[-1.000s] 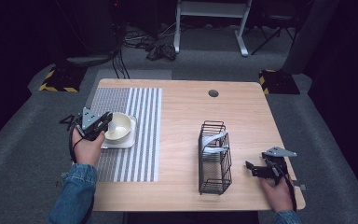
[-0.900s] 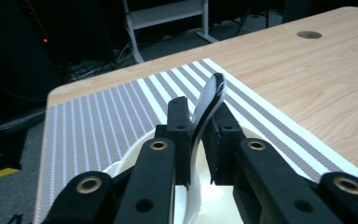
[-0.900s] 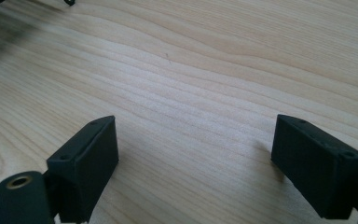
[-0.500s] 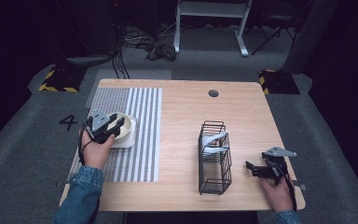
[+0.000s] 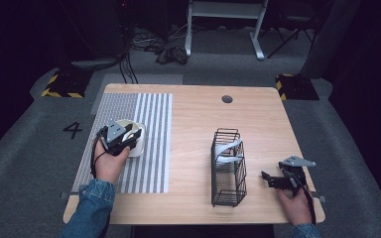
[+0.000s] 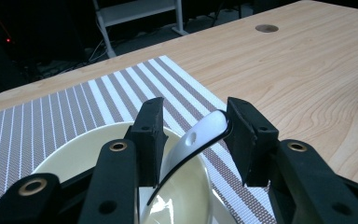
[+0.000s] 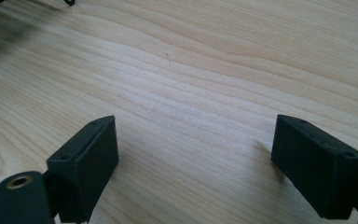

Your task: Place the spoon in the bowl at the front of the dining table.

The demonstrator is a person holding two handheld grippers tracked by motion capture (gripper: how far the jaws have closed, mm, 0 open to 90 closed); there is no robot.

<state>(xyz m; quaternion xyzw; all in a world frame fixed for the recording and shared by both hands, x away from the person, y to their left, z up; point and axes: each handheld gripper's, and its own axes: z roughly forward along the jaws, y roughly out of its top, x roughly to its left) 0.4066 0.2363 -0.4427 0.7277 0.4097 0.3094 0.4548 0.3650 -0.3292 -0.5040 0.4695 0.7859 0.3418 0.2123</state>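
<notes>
A cream bowl (image 5: 138, 145) (image 6: 65, 156) sits on a striped placemat (image 5: 151, 106) at the table's left. My left gripper (image 5: 128, 135) (image 6: 196, 108) hovers over the bowl's near side. Its jaws have just been opening and now stand apart. Between them a white spoon (image 6: 201, 135) leans in the bowl, its handle tip against the right-hand jaw and clear of the other. My right gripper (image 5: 268, 177) (image 7: 193, 135) rests low near the table's front right corner, open over bare wood with nothing between its fingers.
A black wire basket (image 5: 228, 191) stands right of centre, with white utensils (image 5: 226, 148) inside it. A round cable hole (image 5: 226, 99) lies near the table's far edge. Bare wood stretches between the placemat and the basket.
My left gripper has shifted right, over the bowl, and its jaws have parted. The right hand has stayed where it was.
</notes>
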